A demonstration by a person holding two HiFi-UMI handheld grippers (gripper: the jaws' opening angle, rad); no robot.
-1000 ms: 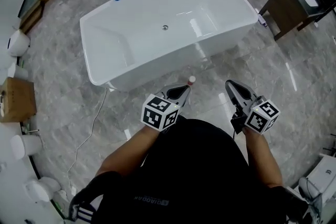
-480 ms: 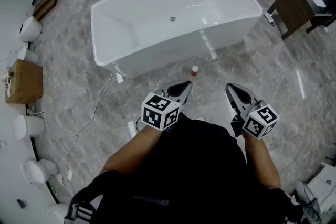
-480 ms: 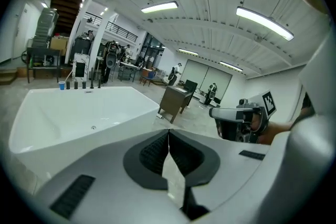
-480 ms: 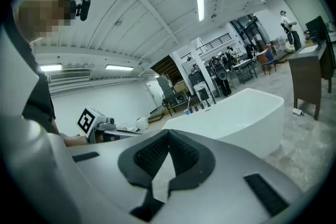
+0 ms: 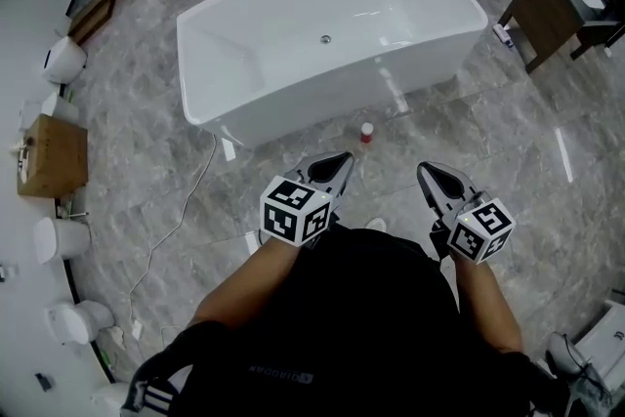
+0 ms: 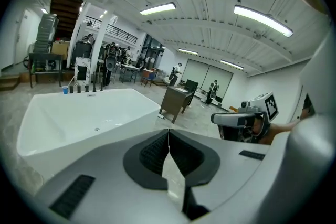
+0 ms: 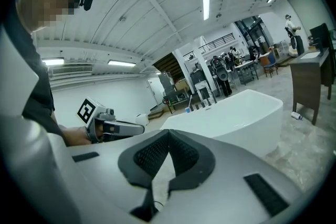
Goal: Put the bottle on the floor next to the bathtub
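L hand-held gripper point(image 5: 343, 156) shut, bottle point(image 5: 366, 132) just beyond, apart.

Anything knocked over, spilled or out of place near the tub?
Nothing stands out. The bottle stands upright on the floor beside the bathtub, no spill visible. The only untidy thing is a loose white cable trailing across the floor near the tub's corner.

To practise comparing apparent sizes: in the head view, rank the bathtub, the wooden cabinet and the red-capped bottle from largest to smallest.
1. bathtub
2. wooden cabinet
3. red-capped bottle, clearly the smallest
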